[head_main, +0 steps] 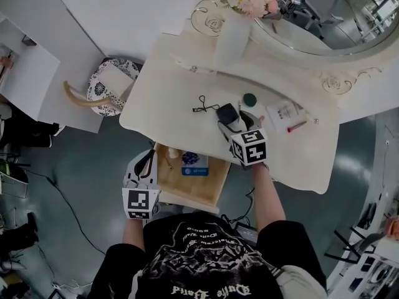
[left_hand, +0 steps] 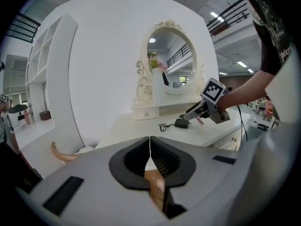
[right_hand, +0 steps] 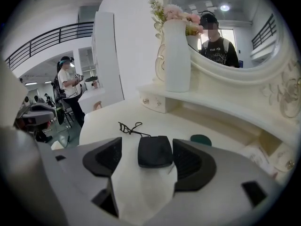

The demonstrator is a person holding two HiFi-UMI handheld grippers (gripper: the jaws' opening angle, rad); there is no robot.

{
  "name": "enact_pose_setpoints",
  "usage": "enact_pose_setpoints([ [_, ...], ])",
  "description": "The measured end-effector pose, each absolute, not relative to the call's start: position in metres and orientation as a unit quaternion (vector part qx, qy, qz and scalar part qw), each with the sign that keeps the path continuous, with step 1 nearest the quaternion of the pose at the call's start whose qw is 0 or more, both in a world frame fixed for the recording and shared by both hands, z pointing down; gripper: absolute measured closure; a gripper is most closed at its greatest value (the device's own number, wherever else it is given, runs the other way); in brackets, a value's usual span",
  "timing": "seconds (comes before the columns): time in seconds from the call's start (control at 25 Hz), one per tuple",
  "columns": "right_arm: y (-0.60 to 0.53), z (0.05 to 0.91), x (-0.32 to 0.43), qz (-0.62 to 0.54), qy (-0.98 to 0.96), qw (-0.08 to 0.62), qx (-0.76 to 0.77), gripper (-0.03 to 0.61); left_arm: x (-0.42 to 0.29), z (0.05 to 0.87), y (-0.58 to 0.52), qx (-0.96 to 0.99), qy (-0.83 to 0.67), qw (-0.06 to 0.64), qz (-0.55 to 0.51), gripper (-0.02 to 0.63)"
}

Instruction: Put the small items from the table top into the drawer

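On the table top (head_main: 163, 98), your right gripper (head_main: 233, 121) has its jaws spread wide either side of the black case (right_hand: 154, 151). There's a gap at each pad, so nothing is gripped yet. The case lies dead ahead between the pads, long side along your pointing line, so I'd say you just close across its narrow width.

The open drawer (head_main: 190, 195) sits below the table edge, back toward you and left of that gripper in the head view. A blue item (head_main: 194, 162) is already in it. Your left gripper (head_main: 145, 164) is at the drawer's left edge, jaws together and empty, so the right one is nearer the case.

Still out: eyelash curler (head_main: 204, 103), green lid (head_main: 249, 98), pink stick (head_main: 297, 126).
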State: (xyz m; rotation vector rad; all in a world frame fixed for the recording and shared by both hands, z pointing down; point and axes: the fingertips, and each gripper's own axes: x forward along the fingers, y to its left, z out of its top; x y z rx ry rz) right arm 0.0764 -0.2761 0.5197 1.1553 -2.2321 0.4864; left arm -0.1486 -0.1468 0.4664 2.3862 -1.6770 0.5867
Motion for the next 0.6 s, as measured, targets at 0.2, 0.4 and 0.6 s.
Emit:
enact_pose_setpoints([
  [0.2,-0.286,0.533,0.072,0.195,-0.832,0.303,0.422,0.254,-0.155,0.471,-0.147,0.796,-0.562,0.089,0.205,0.595],
  [0.4,-0.293,0.543,0.072,0.198,-0.828,0.312,0.421,0.255,-0.159,0.475,-0.148,0.794,-0.563,0.094,0.210,0.595],
  [0.6,-0.298,0.550,0.072,0.206,-0.826,0.316,0.419,0.253,-0.166,0.480,-0.149,0.787,-0.570,0.100,0.214,0.595],
])
